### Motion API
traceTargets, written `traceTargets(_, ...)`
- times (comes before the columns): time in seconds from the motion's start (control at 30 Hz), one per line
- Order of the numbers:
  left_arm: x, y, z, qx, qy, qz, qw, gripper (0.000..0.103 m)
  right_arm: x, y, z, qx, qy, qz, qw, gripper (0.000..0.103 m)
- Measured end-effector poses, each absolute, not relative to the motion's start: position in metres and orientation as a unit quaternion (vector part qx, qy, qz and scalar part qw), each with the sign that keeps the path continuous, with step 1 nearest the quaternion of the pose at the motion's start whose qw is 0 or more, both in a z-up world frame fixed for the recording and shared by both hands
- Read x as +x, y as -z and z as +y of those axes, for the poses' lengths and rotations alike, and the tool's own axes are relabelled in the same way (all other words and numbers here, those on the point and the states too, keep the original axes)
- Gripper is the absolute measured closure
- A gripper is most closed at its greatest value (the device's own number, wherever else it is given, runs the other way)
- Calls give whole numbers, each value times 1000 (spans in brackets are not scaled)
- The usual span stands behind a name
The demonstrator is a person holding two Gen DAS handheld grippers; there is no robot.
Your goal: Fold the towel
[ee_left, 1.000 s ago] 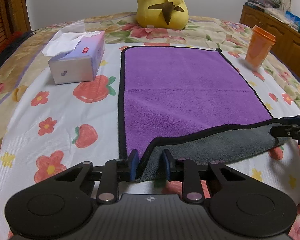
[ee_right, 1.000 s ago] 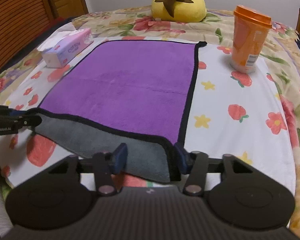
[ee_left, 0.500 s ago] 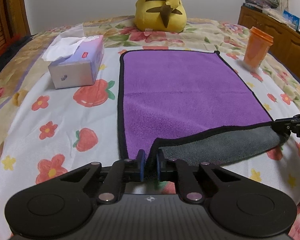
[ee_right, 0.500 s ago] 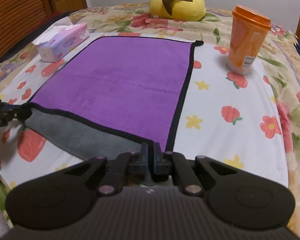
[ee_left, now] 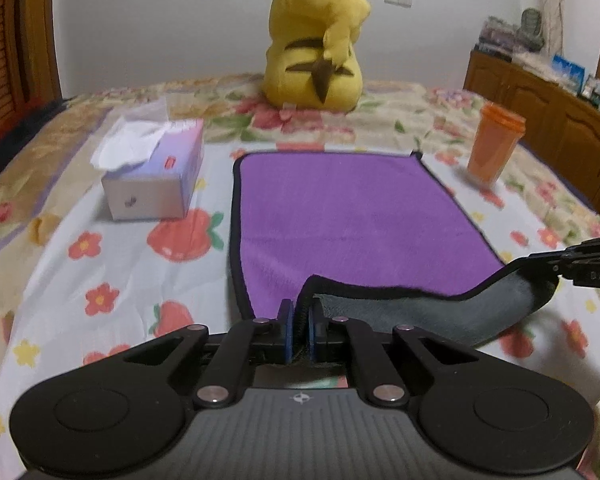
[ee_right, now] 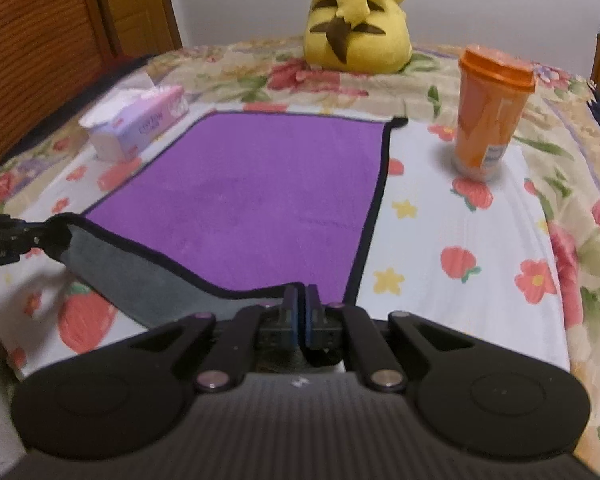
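A purple towel (ee_left: 340,208) with a black hem and a grey underside lies flat on the flowered bedspread; it also shows in the right wrist view (ee_right: 260,196). My left gripper (ee_left: 299,318) is shut on the towel's near left corner. My right gripper (ee_right: 301,304) is shut on the near right corner. Both corners are lifted off the bed, and the near edge hangs between them with the grey underside (ee_left: 440,316) showing. The right gripper also shows at the right edge of the left wrist view (ee_left: 580,264), and the left gripper at the left edge of the right wrist view (ee_right: 4,236).
A tissue box (ee_left: 156,172) stands left of the towel. An orange lidded cup (ee_right: 488,116) stands to its right. A yellow plush toy (ee_left: 316,44) sits beyond the far edge. A wooden cabinet (ee_left: 540,120) runs along the right.
Both grippers closed on the near corners, then rose and lifted the near edge off the bed. The view now sits higher and further back from the towel.
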State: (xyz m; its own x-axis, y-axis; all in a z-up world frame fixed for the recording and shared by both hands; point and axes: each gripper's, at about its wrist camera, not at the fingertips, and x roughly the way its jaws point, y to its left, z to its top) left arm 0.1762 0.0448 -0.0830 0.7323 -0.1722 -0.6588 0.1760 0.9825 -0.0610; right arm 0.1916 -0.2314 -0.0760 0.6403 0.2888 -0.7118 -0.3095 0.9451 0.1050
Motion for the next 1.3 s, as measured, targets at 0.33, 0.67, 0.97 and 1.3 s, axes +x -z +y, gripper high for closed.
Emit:
traceTargets(0.33, 178, 69, 43, -6, 98, 322, 941, 93, 194, 59, -236, -9, -174, 355, 919, 99)
traceTargets(0.67, 188, 61, 47, -13, 99, 302, 948, 93, 199, 46, -236, -10, -184, 322, 929, 99)
traceTargets(0.97, 203, 63, 49, -9, 99, 299, 949, 94, 208, 44, -238, -11, -190, 305, 933, 99)
traceTargets(1.3, 216, 63, 48, -4, 105, 293, 950, 94, 218, 46, -234, -18, -197, 301, 933, 99)
